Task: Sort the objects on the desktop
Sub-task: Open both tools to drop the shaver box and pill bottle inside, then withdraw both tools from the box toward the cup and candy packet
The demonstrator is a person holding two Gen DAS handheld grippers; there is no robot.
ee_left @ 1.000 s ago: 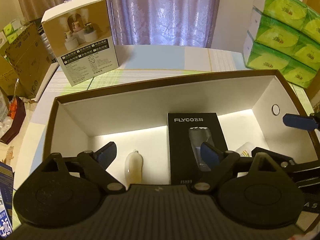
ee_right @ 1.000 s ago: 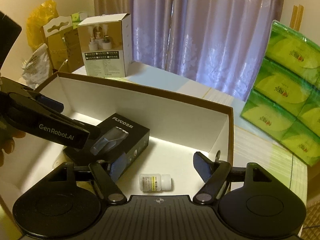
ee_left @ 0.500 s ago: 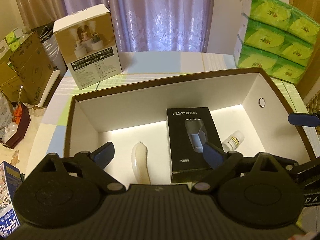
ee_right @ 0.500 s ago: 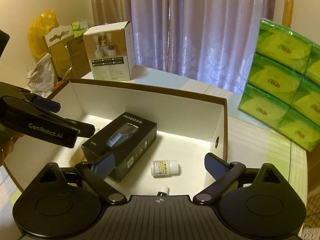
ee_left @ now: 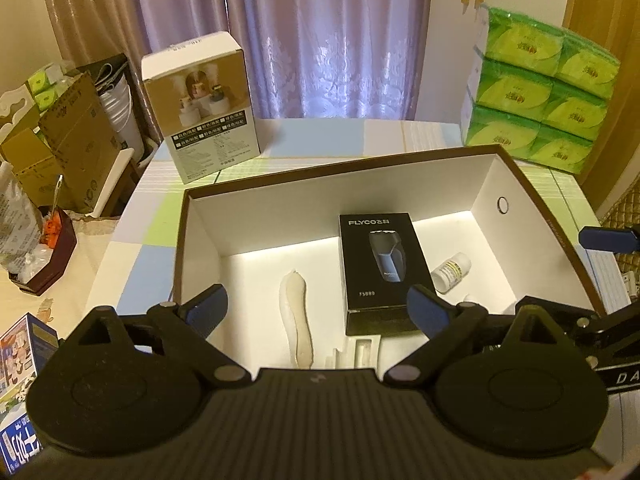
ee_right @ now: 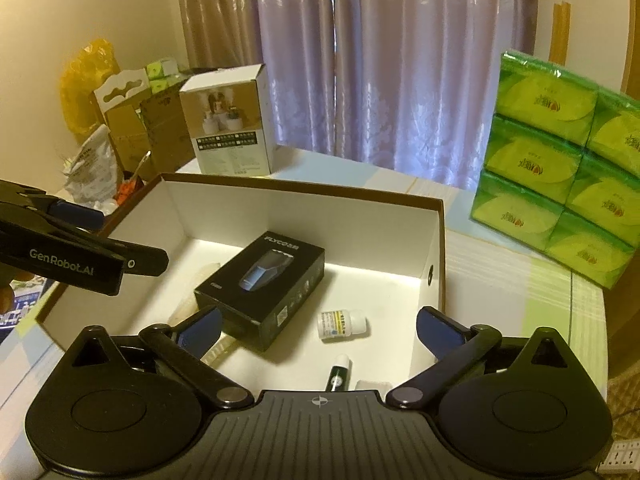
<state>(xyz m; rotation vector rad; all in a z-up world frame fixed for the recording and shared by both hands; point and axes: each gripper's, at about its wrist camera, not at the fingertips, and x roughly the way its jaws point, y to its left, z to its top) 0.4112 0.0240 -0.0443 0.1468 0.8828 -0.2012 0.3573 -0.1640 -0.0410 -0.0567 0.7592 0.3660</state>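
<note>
Both tongs are held spread wide and empty above the near edge of the open storage box. Ahead of the left tongs, a black shaver box is seen lying flat, a pale elongated object beside it. Between the right tongs, a small white bottle is seen on the box floor.

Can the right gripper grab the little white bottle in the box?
Probably yes. The right gripper is open, the little white bottle lies just ahead between its fingers, the box has no lid, and nothing covers the bottle.
</note>
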